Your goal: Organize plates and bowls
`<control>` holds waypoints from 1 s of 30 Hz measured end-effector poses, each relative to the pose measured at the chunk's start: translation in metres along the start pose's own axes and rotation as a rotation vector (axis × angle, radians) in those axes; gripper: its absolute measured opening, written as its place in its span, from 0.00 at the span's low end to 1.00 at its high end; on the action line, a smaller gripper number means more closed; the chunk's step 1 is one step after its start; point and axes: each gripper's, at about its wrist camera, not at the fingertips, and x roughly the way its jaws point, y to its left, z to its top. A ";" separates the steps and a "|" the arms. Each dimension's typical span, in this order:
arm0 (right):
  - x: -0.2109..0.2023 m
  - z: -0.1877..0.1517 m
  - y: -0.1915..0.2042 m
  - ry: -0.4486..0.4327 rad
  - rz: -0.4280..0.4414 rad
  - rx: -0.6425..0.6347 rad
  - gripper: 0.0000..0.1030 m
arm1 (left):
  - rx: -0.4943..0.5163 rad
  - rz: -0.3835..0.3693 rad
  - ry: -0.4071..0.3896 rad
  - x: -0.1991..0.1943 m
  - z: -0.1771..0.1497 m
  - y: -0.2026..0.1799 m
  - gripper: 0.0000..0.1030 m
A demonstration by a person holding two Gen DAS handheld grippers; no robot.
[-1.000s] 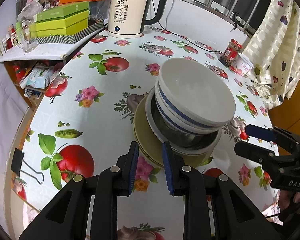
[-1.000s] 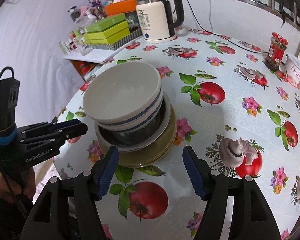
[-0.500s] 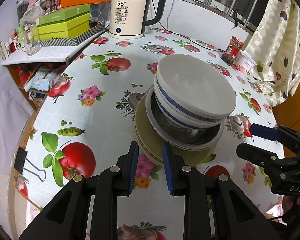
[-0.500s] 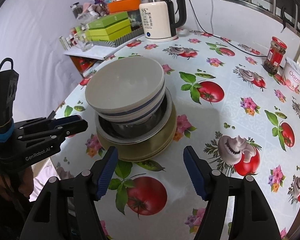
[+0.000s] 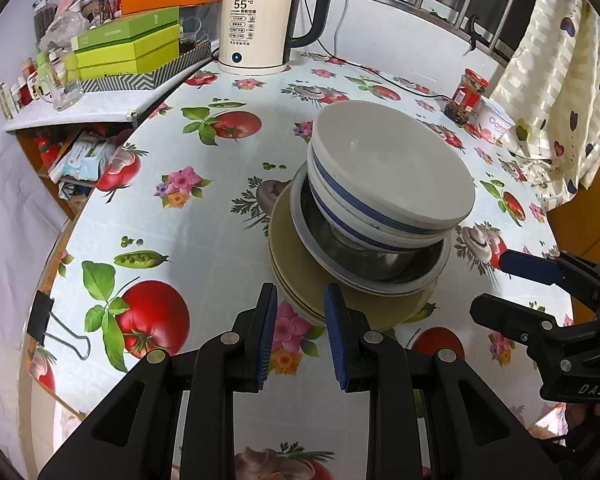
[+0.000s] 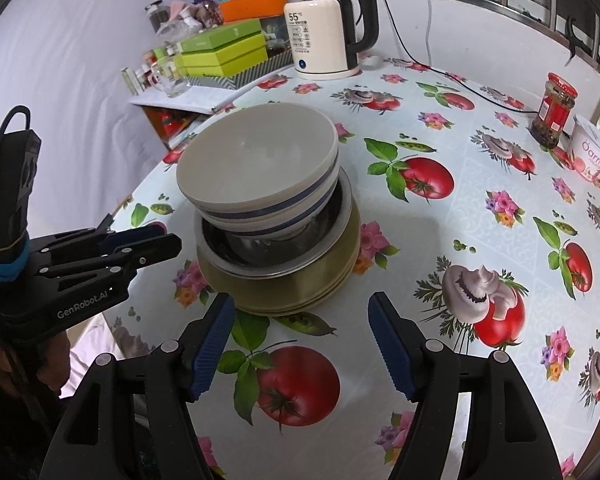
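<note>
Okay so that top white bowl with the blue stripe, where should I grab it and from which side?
Take the top bowl by its rim, one finger inside and one outside. The wall flares wide, so the rim is the only thin part. It sits tilted in the steel bowl, and the near edge faces the open right gripper, so come from that near side and lift straight up, probably.

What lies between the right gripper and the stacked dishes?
Nothing: the right wrist view shows only bare printed tablecloth between the right gripper and the stacked dishes.
</note>
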 end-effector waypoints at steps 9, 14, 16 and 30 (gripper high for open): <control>0.002 -0.001 0.001 0.002 0.000 0.003 0.68 | -0.001 0.000 0.007 0.002 0.000 -0.001 0.25; 0.002 -0.001 0.001 0.002 0.001 0.001 0.68 | -0.002 -0.001 0.007 0.002 0.000 0.000 0.25; 0.003 -0.001 0.001 0.003 0.001 0.002 0.69 | -0.001 0.001 0.007 0.002 0.000 0.000 0.25; 0.002 -0.001 0.002 0.002 0.000 0.002 0.69 | 0.003 -0.005 0.014 0.003 0.000 -0.001 0.25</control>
